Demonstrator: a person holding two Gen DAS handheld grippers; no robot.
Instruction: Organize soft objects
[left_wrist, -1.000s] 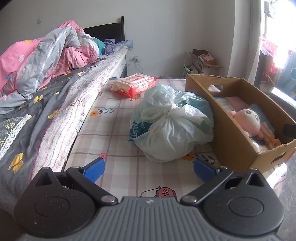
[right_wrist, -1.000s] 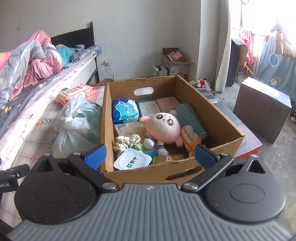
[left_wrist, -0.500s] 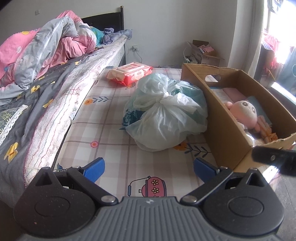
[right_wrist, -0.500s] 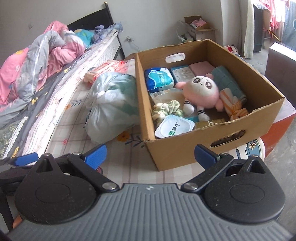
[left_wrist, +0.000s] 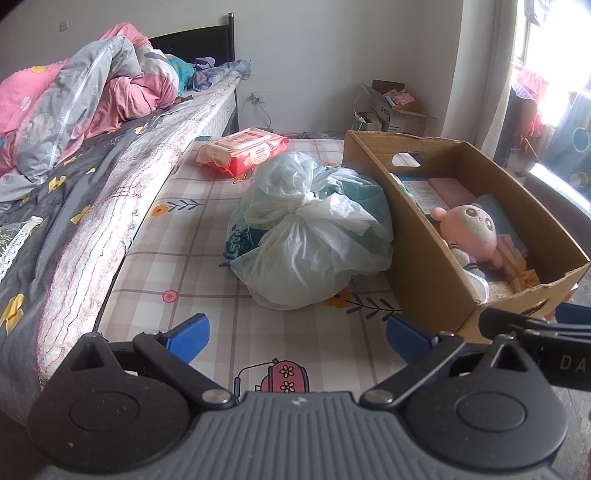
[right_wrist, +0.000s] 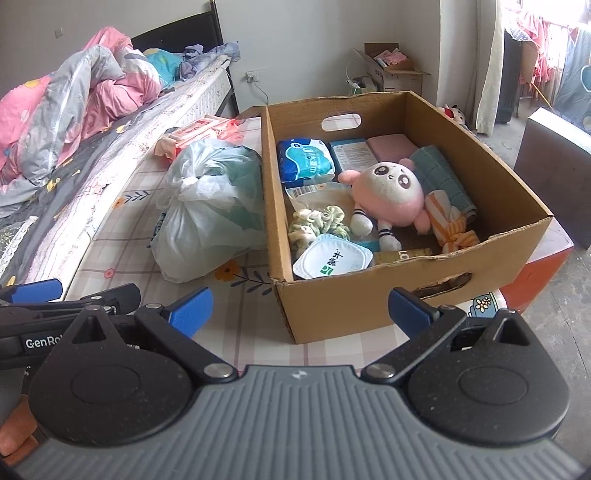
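A cardboard box stands on a checked mat and holds a pink plush toy, a blue tissue pack, scrunchies, a folded green towel and other soft items. To its left lies a knotted pale plastic bag. A red wet-wipes pack rests further back. My left gripper is open over the mat, short of the bag. My right gripper is open in front of the box's near wall. Both hold nothing.
A bed with a grey cover and a pink and grey quilt runs along the left. An open carton sits by the far wall, a curtain and a dark cabinet on the right.
Both grippers have pulled back and risen, so the bag and box look farther off. The right gripper swung left and now sits beside the left one. Both stayed open.
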